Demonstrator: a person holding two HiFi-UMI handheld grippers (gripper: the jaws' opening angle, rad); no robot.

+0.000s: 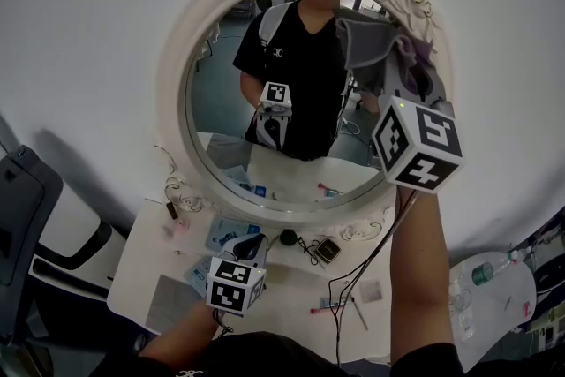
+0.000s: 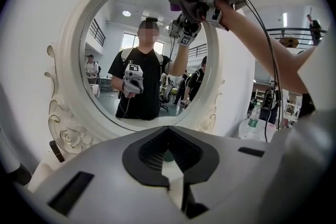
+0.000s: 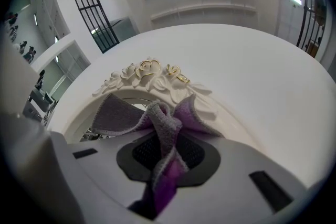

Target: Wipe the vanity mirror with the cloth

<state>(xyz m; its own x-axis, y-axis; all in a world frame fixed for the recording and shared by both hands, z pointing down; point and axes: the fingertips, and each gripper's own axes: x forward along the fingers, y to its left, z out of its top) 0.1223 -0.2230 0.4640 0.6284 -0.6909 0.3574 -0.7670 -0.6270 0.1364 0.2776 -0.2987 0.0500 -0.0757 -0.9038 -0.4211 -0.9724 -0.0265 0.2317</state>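
**Head view.** The right gripper (image 1: pixel 408 88), raised on an outstretched arm, clamps the cloth (image 1: pixel 393 49). The cloth fans out ahead of its jaws over the upper right of the vanity mirror (image 1: pixel 221 101). The gripper's own marker cube covers the jaws here. The left gripper (image 1: pixel 254 250) hangs low over the table (image 1: pixel 141 269), well below the glass.

**Left gripper view.** The jaws are closed together on nothing. The mirror stands ahead and above them, and the cloth is high up to their right.

**Right gripper view.** The jaws are clenched on a bunched fold of cloth, with the carved frame roses (image 3: pixel 152 72) just beyond. The cloth itself masks whether it touches the glass. The step in hand appears to be wiping near the top edge. The next move would likely be a sweep downward across the glass under steady pressure.
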